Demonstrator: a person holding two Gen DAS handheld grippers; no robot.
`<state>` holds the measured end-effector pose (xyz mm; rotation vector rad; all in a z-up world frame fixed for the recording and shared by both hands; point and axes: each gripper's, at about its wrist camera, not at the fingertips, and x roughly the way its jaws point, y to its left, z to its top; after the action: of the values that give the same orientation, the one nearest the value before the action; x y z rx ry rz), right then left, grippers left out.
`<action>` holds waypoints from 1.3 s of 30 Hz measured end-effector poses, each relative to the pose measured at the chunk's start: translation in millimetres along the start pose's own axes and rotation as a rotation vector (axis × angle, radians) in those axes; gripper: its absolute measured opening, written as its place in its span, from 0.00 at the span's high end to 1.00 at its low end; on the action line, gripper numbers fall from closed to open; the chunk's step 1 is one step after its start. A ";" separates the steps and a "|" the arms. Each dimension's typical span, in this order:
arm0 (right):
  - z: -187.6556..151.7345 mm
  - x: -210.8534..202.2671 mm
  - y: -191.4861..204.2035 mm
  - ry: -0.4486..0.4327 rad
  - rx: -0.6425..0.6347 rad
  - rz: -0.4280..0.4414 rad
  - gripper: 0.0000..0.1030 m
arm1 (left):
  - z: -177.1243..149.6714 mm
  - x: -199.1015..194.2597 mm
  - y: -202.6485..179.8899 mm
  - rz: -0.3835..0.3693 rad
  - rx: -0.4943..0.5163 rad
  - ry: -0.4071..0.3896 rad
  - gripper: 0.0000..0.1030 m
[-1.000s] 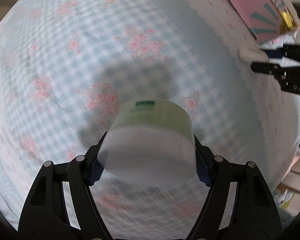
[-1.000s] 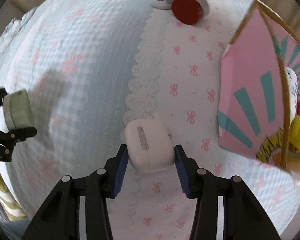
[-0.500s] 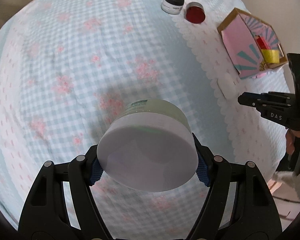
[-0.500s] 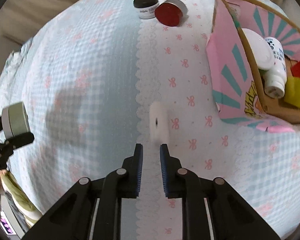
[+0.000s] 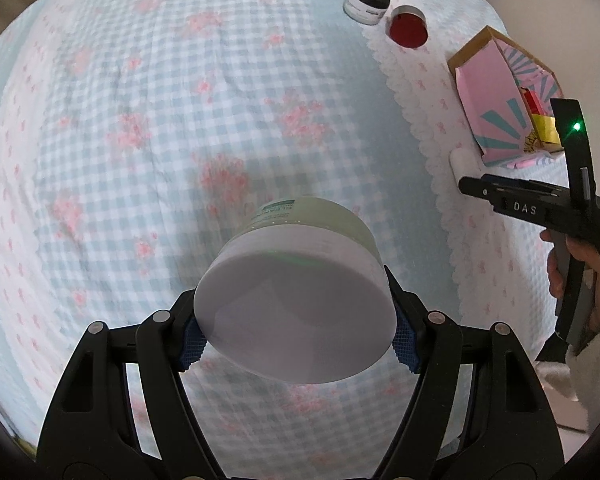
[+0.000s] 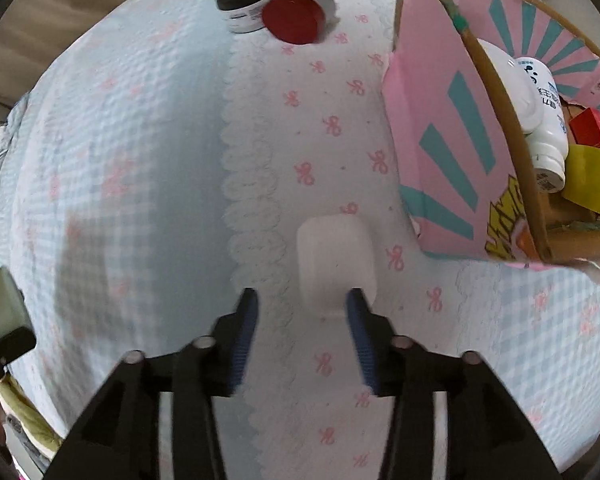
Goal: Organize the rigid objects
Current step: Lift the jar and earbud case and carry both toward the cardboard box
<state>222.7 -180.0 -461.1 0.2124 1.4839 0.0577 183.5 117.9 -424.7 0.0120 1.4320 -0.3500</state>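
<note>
The box [image 6: 452,160] already held a bottle [image 6: 540,120]. The left gripper [image 5: 296,344] clasped a tub [image 5: 296,296] above the bed; the right gripper [image 6: 302,336], jaws opening, straddled nothing, the white case [image 6: 334,264] lying just ahead. Two jars [image 6: 276,6] waited.

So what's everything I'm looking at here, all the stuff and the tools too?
Green jar: one, pale green with white lid, clamped in the left tool, lifted off the bed.
White case: one, white, lying on the bedspread, just ahead of the right tool.
Black-lidded jar: one, white with black lid, far end of the bed.
Red-lidded jar: one, silver with red lid, beside the black-lidded one.
Box: one, pink with teal stripes, at the right.
White bottle: one, lying in the box, beside red and yellow items.
Bedspread: one, blue check with pink flowers.
Left tool: shut on the green jar.
Right tool: opening, nothing gripped.
Hand: holding the right tool.
</note>
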 end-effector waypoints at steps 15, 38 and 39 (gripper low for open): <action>8.9 30.3 0.1 -0.007 -0.050 -0.108 0.60 | 9.9 21.9 1.3 -0.009 -0.029 0.027 0.31; -10.9 -169.5 18.8 -0.243 0.007 0.055 0.60 | 47.4 -107.5 -71.4 -0.061 0.022 -0.163 0.31; -11.8 -182.9 12.9 -0.259 0.011 0.060 0.60 | 51.1 -115.6 -79.6 -0.063 0.031 -0.179 0.31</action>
<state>195.9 -197.0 -280.2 0.2628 1.2202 0.0679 202.3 57.8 -289.2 -0.0388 1.2517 -0.4147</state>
